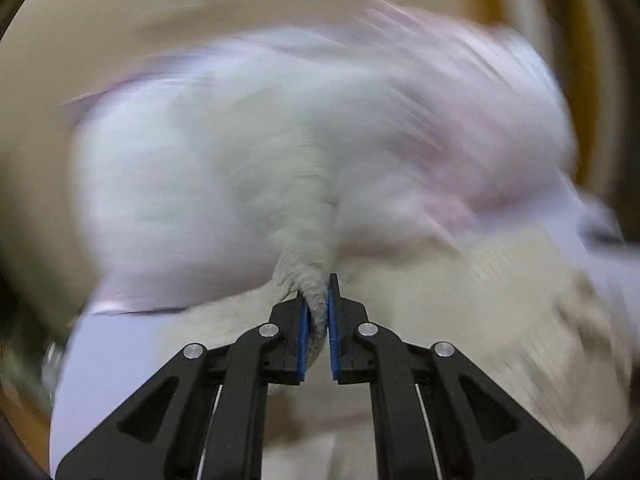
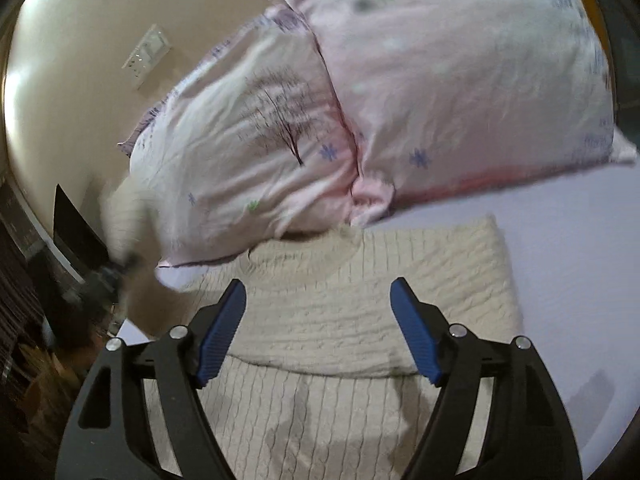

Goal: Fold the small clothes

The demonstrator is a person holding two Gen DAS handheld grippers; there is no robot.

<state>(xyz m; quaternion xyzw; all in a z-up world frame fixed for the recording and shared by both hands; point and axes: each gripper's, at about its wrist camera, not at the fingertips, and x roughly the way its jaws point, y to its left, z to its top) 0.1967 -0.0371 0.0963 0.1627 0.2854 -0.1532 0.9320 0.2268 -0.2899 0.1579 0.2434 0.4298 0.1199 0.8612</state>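
A cream cable-knit sweater (image 2: pixel 360 304) lies on the pale bed sheet (image 2: pixel 568 280), its upper part folded over the body. My left gripper (image 1: pixel 318 304) is shut on a bunched sleeve of the sweater (image 1: pixel 312 240) and holds it lifted; the left wrist view is blurred by motion. In the right wrist view the left gripper (image 2: pixel 120 268) shows as a dark blur at the left with the lifted sleeve (image 2: pixel 128 216) above it. My right gripper (image 2: pixel 318 304) is open and empty, hovering over the sweater's folded part.
Two pink patterned pillows (image 2: pixel 440 80) lie against a beige wall (image 2: pixel 80 40) just beyond the sweater. A white wall switch plate (image 2: pixel 146 56) is on the wall. Dark furniture (image 2: pixel 68 236) stands off the bed's left edge.
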